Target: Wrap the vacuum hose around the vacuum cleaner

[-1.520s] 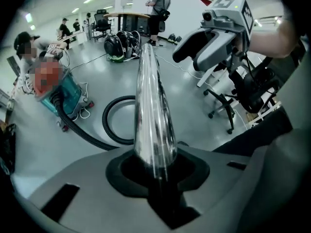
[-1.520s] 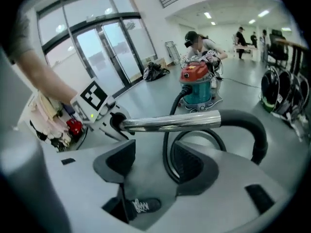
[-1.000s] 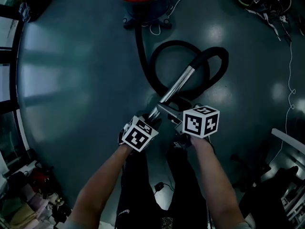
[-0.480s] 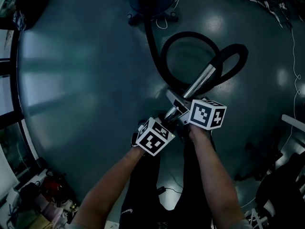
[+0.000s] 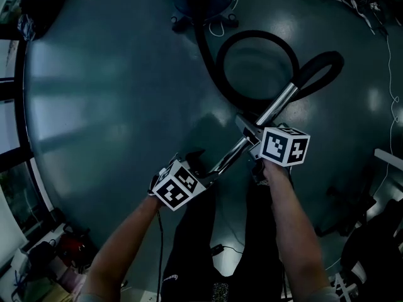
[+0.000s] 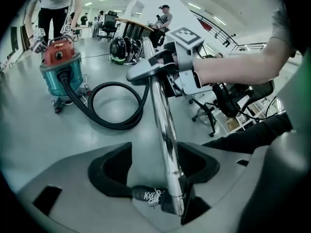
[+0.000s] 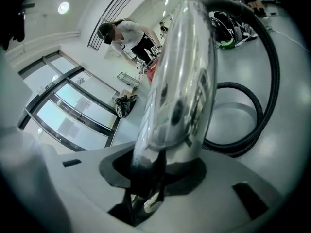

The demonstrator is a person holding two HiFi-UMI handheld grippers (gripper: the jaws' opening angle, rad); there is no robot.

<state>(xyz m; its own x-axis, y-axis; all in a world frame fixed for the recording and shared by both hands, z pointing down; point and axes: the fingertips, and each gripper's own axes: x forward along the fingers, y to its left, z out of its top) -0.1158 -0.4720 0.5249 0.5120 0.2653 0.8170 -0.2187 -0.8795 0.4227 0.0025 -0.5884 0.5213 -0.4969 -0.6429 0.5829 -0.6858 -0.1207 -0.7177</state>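
The vacuum cleaner (image 6: 60, 68), with a red top on a blue-green drum, stands on the floor (image 5: 113, 93) at the far edge of the head view, well apart from both hands. Its black vacuum hose (image 5: 258, 34) leaves the drum, runs along the floor, curls into one open loop and bends back to join the far end of a chrome tube (image 5: 278, 104). The hose lies loose on the floor, and none of it is wound around the drum. The tube slants from the hose end down toward the person, held off the floor. The right gripper (image 5: 255, 140) has it partway along, beside a grey angled handle (image 6: 146, 71). Its jaws have just been closing and are now clamped on the shiny tube, which fills the gap between them in the right gripper view. The left gripper (image 5: 196, 168) is at the tube's near end. Its jaws have just been opening and stand wide apart. The tube runs between them, closer to the right-hand jaw, with clear space on the other side, so they have no grip on it.
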